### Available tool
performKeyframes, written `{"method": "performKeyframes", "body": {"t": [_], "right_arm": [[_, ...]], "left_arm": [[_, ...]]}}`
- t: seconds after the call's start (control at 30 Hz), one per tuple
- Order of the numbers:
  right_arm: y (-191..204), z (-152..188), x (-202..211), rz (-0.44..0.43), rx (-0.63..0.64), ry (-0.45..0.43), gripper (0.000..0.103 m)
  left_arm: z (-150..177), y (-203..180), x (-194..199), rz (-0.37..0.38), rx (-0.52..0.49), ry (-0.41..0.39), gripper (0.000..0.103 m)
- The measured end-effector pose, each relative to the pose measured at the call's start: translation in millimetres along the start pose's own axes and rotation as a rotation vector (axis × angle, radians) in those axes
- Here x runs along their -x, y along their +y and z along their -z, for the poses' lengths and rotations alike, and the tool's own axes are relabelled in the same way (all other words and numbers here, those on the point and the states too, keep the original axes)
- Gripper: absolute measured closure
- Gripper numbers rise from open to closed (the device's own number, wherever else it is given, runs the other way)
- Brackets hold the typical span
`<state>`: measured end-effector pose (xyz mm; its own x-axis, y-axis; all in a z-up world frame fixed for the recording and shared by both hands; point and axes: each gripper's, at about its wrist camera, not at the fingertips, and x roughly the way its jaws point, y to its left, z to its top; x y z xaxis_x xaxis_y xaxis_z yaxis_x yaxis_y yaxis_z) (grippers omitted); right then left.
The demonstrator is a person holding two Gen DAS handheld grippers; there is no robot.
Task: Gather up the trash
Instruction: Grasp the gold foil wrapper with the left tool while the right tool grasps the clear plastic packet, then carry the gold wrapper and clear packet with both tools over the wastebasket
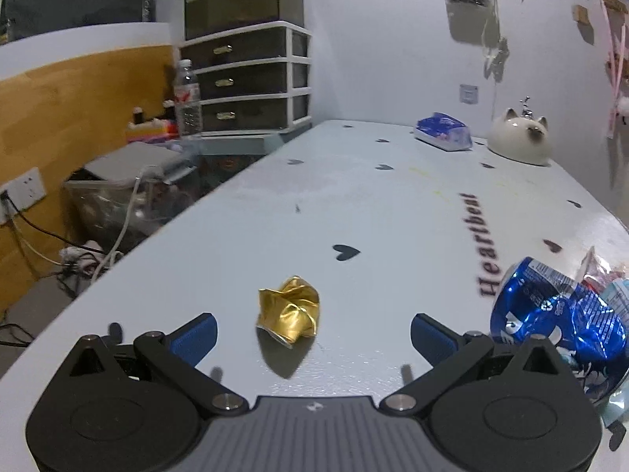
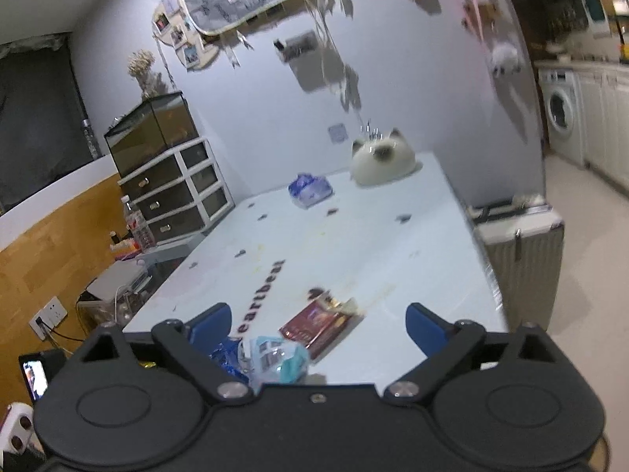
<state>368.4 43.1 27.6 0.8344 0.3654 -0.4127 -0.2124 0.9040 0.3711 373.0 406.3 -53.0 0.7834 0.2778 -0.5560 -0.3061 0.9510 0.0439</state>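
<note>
Trash lies on the near counter (image 1: pixel 393 204): only the left wrist view shows a crumpled gold wrapper (image 1: pixel 288 317) between the spread left tongs (image 1: pixel 313 332), untouched, with a crushed blue can (image 1: pixel 550 314) right. Only the right wrist view shows a dark red packet (image 2: pixel 318 324) between the spread right tongs (image 2: pixel 317 324), untouched

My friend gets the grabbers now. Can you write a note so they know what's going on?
Left gripper: jaws open, empty, gold can just ahead between them.
Right gripper: jaws open, empty, over the red packet and clear wrapper.
Crushed blue can lies to the right of the gold can, on the table.
Done: nothing picked up yet.
Left: grab the gold can, blue can, packet and wrapper. No bin in view.
</note>
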Motion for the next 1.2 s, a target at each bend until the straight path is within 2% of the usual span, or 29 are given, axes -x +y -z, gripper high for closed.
{"method": "performKeyframes", "body": {"t": [0.2, 0.37, 0.43, 0.53, 0.6, 0.67, 0.7, 0.83, 1.2], "right_arm": [[16.3, 17.6, -57.5, -0.019, -0.072, 0.103, 0.013], [26.6, 36.5, -99.7, 0.013, -0.109, 0.179, 0.015], [31.8, 44.7, -111.4, 0.012, -0.081, 0.176, 0.017], [35.7, 56.1, -120.4, 0.01, -0.056, 0.188, 0.023], [34.6, 59.2, -124.6, -0.02, -0.077, 0.206, 0.035], [34.0, 62.3, -125.7, -0.028, -0.086, 0.216, 0.043], [33.4, 63.4, -124.2, -0.031, -0.088, 0.209, 0.045], [28.1, 67.0, -115.5, -0.048, -0.108, 0.206, 0.05], [15.7, 85.1, -71.9, -0.019, -0.068, 0.169, 0.056]], "left_arm": [[2.3, 4.7, -9.7, 0.021, 0.014, -0.006, 0.002], [0.1, 14.8, -16.0, 0.051, 0.074, 0.007, 0.014], [-0.1, 19.6, -18.6, 0.069, 0.105, 0.016, 0.018], [0.0, 24.7, -21.5, 0.084, 0.136, 0.027, 0.027], [-0.1, 25.5, -21.0, 0.085, 0.138, 0.023, 0.032], [-0.2, 25.0, -20.8, 0.084, 0.135, 0.021, 0.041], [-0.4, 24.8, -20.7, 0.085, 0.133, 0.02, 0.043], [-0.1, 24.2, -20.9, 0.088, 0.125, 0.02, 0.063], [4.3, 16.3, -13.2, 0.107, 0.109, 0.025, 0.068]]}}
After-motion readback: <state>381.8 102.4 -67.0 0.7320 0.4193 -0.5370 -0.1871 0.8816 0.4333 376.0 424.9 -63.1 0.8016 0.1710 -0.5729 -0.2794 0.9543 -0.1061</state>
